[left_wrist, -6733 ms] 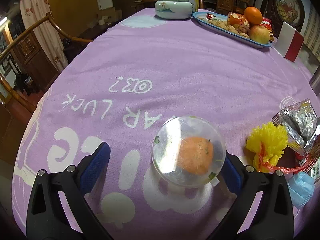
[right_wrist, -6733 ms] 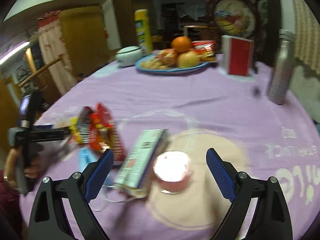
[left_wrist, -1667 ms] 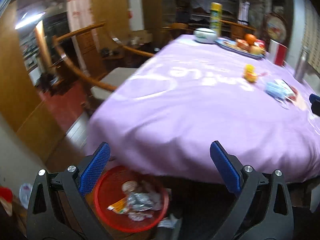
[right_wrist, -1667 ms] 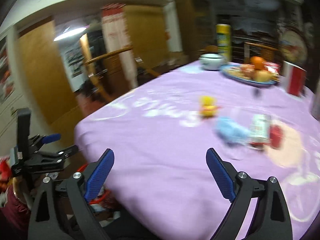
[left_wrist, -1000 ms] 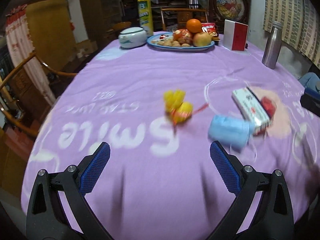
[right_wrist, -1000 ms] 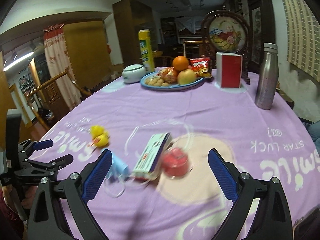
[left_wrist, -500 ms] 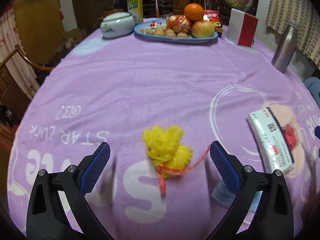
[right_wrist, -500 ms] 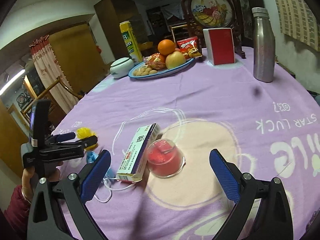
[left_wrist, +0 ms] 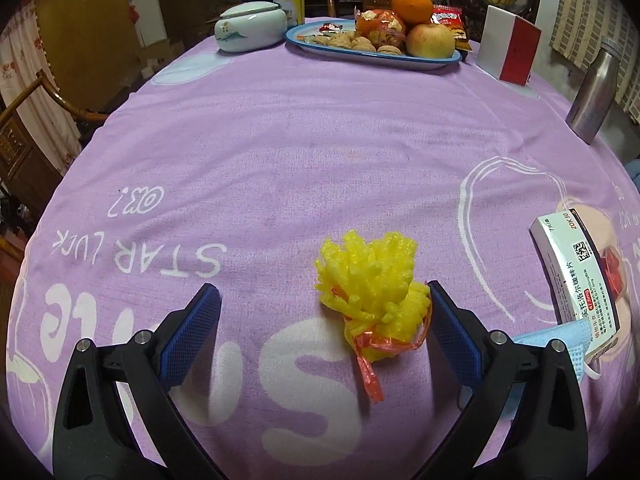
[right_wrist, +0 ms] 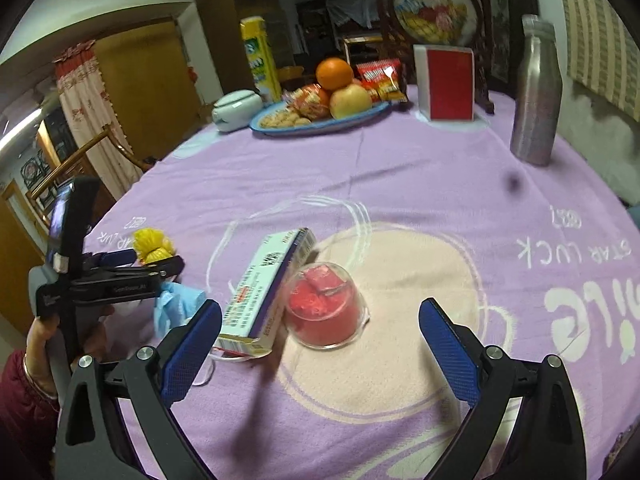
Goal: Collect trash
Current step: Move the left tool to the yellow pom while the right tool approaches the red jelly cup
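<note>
A yellow foam net tied with a red strip (left_wrist: pixel 370 292) lies on the purple tablecloth (left_wrist: pixel 320 140). My left gripper (left_wrist: pixel 320 328) is open around it, its right pad close beside the foam. A blue face mask (left_wrist: pixel 560 344) and a white medicine box (left_wrist: pixel 572 272) lie to the right. In the right wrist view, the medicine box (right_wrist: pixel 266 292) and a clear cup with red contents (right_wrist: pixel 326 306) sit just ahead of my open right gripper (right_wrist: pixel 320 344). The left gripper (right_wrist: pixel 132 266) shows there too, beside the yellow foam (right_wrist: pixel 152 244) and mask (right_wrist: pixel 176 304).
At the table's far side stand a blue fruit plate (left_wrist: pixel 376 46), a white lidded bowl (left_wrist: pixel 250 26), a red-and-white box (left_wrist: pixel 510 50) and a steel bottle (left_wrist: pixel 594 98). Wooden chairs (left_wrist: pixel 48 100) stand left of the table. A person's hand and sleeve (right_wrist: pixel 36 376) hold the left gripper.
The left gripper swung up from the red bin on the floor to the table and closed in on the yellow foam. The right gripper neared the box and cup.
</note>
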A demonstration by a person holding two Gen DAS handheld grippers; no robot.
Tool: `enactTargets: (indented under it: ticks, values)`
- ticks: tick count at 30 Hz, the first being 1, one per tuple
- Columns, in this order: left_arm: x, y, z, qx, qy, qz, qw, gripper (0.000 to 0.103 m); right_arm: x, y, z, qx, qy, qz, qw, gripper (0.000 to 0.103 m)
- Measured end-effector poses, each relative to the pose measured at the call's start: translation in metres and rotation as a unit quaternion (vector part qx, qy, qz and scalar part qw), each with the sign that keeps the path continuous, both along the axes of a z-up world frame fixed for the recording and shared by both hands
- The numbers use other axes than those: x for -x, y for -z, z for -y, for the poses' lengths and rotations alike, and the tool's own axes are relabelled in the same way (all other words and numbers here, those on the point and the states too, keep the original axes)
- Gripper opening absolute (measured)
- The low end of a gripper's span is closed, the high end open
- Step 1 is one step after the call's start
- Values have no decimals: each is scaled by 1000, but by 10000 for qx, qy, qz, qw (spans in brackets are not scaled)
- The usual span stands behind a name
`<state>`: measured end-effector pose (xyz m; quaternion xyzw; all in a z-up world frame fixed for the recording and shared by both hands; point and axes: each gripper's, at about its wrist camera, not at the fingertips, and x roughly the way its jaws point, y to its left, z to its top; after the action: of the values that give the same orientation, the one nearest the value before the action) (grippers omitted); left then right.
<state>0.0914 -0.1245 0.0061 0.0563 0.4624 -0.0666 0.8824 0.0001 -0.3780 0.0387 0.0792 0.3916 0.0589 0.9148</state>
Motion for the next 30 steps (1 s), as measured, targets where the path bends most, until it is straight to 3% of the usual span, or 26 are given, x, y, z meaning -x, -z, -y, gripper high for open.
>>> enactTargets:
  ticks: [6, 10, 13, 15, 18, 24, 30]
  values:
    - [0, 0, 0, -2, -2, 0, 10000, 97, -20, 11, -6, 669, -7, -428, 9968, 91]
    - [1, 0, 0, -1, -1, -1, 10000, 97, -32, 13, -20, 1178, -164, -429, 9920, 85]
    - [1, 0, 1, -1, -2, -1, 10000, 97, -42, 13, -2, 1479, 400, -222, 9879, 84]
    - [1, 0, 1, -3, -2, -2, 10000, 97, -41, 14, 15, 1370, 669, -238, 9880, 82]
    - [1, 0, 1, -3, -3, -2, 10000, 97, -36, 12, 20, 932, 515, -206, 9941, 82]
    - [1, 0, 1, -1, -3, -3, 10000, 97, -34, 17, 4, 1171, 232, -256, 9925, 82]
    - [1, 0, 1, -2, -4, -3, 10000, 97, -45, 25, 8, 947, 272, -536, 9937, 83]
